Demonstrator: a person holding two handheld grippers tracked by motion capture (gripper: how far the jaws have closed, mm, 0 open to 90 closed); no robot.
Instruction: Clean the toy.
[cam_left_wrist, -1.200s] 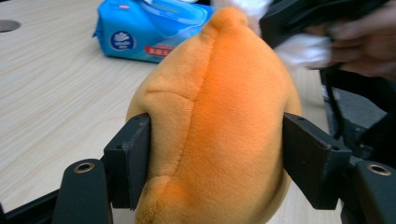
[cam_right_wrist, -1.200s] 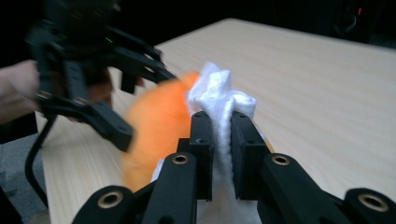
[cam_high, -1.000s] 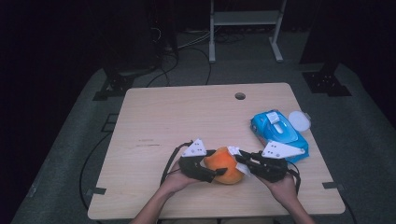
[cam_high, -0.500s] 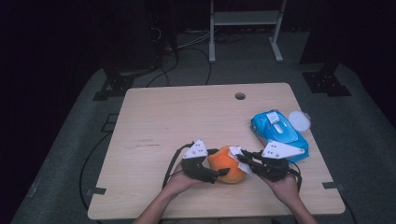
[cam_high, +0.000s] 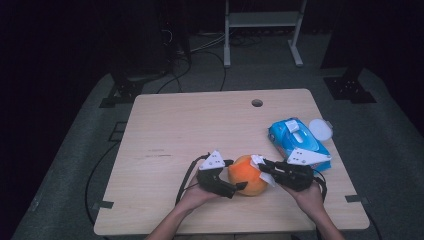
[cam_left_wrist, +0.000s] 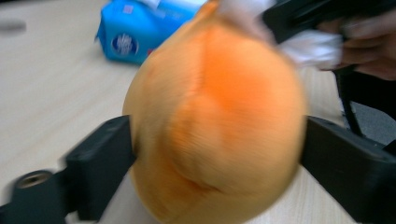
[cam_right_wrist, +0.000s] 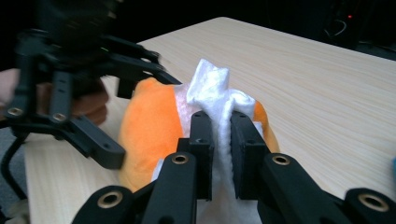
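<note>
A round, fuzzy orange plush toy (cam_high: 247, 175) sits near the worktop's (cam_high: 170, 130) front edge. The left gripper (cam_high: 231, 176) straddles it, its jaws just having widened, touching either flank; blur hides whether they press. The right gripper (cam_right_wrist: 217, 132) pinches a white wipe (cam_right_wrist: 215, 91) against the toy. Beyond the toy lies a blue wipes pack (cam_high: 295, 140).

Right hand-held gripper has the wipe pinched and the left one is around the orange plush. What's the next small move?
Probably stroke the white wipe, pinched in the right hand-held gripper, across the orange plush. The left hand-held gripper, jaws just opening, still brackets it, so re-close first.
</note>
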